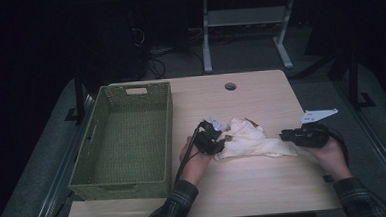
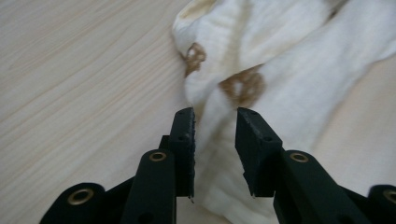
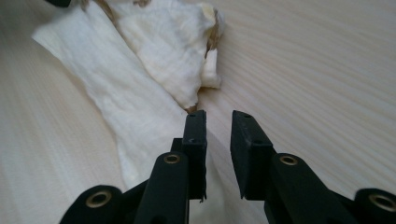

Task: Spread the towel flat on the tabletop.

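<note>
Forearms in dark plaid sleeves come first as we look from the near edge: we count two, each hand holding one black two-jaw gripper, so two grippers in all. One crumpled cream cloth with brown ring marks (image 1: 246, 139) lies between them on the pale wooden table (image 1: 245, 186), and one green woven plastic basket (image 1: 127, 137) stands beyond the left hand, well apart from the cloth.

We see the left hand (image 1: 193, 161) resting on the table with its wrist bent toward the cloth, so that the left gripper (image 1: 216, 141) meets the cloth's left end. In the left gripper view its jaws stand a small way apart, and a fold of the cloth (image 2: 261, 74) lies in the gap between them; the fingers (image 2: 184, 140) sit just beside the fabric without squeezing it. The brown rings lie just past the fingertips.

The right hand (image 1: 328, 156) lies level on the table and points the right gripper (image 1: 283, 136) leftward at the cloth's thin right end. In the right gripper view its jaws are also parted by a narrow gap, with the cloth (image 3: 140, 93) under and ahead of the left finger (image 3: 195, 140) and bare wood ahead of the right one. We cannot tell whether they touch the fabric.

Farther off, one round hole (image 1: 230, 86) sits near the table's far edge.
</note>
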Demonstrator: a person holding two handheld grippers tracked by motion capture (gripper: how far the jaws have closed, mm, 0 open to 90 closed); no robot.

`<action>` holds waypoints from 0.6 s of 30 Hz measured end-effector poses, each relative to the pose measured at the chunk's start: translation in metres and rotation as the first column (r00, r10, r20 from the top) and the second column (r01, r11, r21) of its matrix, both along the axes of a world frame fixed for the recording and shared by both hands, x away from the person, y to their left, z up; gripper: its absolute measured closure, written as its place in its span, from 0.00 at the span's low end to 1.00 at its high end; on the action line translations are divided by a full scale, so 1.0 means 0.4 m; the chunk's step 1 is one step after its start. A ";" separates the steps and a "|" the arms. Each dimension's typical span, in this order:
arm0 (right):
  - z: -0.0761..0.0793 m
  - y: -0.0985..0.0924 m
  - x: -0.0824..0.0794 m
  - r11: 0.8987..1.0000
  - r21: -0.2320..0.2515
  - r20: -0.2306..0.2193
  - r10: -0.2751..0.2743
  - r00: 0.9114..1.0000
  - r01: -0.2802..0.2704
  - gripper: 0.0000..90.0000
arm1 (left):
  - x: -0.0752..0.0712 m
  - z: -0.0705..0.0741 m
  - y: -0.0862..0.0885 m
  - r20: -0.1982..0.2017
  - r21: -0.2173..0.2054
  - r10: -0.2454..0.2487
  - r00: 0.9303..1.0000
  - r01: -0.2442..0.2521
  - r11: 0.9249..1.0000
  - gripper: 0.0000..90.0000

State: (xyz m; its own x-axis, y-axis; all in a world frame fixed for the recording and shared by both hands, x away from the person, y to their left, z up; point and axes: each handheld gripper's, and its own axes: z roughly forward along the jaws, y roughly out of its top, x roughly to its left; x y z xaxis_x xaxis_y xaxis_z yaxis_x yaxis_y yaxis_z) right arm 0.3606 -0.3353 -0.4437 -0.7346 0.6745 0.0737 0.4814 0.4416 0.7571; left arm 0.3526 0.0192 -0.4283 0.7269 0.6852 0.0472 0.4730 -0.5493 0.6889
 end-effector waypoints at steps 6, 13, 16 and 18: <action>0.006 -0.037 -0.040 1.000 0.005 -0.013 -0.025 1.000 0.025 0.80 | -0.051 -0.002 0.020 -0.014 -0.015 -0.021 1.000 0.021 1.000 0.68; -0.020 -0.061 -0.081 0.999 -0.022 -0.072 -0.035 0.997 0.033 0.76 | -0.094 -0.033 0.044 -0.028 -0.012 -0.028 0.999 0.028 1.000 0.62; -0.041 -0.058 -0.092 0.999 -0.041 -0.104 -0.027 0.994 0.023 0.74 | -0.087 -0.043 0.032 -0.031 -0.010 -0.037 0.999 0.037 0.999 0.60; -0.044 -0.055 -0.096 0.999 -0.048 -0.115 -0.029 0.993 0.023 0.74 | -0.085 -0.047 0.027 -0.033 -0.009 -0.041 0.999 0.041 0.999 0.59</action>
State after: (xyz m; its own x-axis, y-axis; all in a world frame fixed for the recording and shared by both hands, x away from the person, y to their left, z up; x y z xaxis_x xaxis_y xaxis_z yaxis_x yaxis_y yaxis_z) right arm 0.3223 -0.3572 -0.4612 -0.7051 0.6980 0.1250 0.5762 0.4613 0.6747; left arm 0.3185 0.0301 -0.4471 0.7555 0.6549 0.0173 0.4728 -0.5633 0.6776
